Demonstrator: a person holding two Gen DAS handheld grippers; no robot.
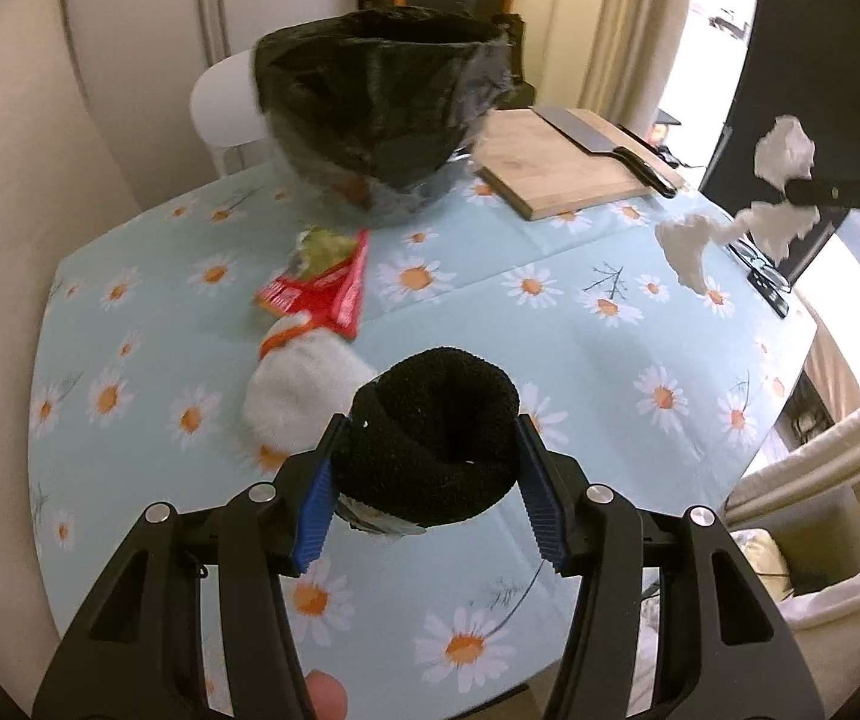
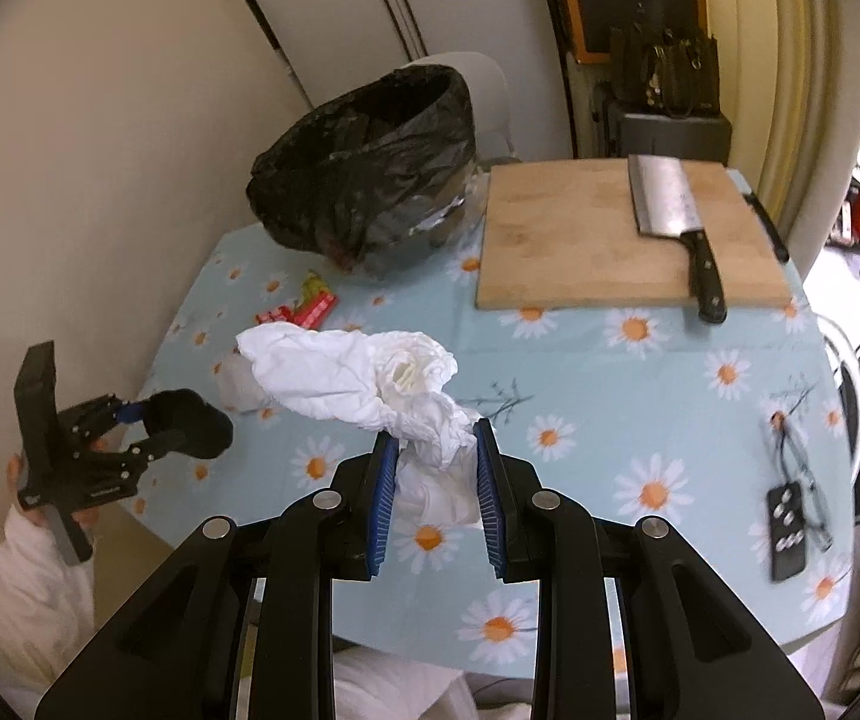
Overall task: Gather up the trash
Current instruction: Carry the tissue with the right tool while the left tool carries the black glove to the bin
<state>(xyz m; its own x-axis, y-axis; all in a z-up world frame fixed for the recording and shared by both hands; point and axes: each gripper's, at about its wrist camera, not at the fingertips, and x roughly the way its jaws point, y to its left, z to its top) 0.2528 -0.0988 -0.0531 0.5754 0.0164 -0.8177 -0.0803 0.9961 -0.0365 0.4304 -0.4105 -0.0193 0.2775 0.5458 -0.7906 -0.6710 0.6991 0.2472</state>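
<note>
The tabletop under its daisy-print cloth fills both views, and straight ahead of both sets of jaws, at the far edge, sits the bin with its black liner, mouth open. Just right of the bin, beyond the right jaws, lies the wooden cutting board with a cleaver resting on it, handle overhanging the near edge. The left gripper has its jaws closed around a rolled black sock, lifted clear of the cloth. Just ahead and left of those jaws lies a white sock, and past it a red wrapper with green scraps, near the bin's base. The right gripper has its jaws pinched on a crumpled white tissue, held in the air, the wad billowing out ahead and left of the fingers. Off to the right of the right jaws, near the tabletop edge, lie a pair of glasses and a small black remote.
</note>
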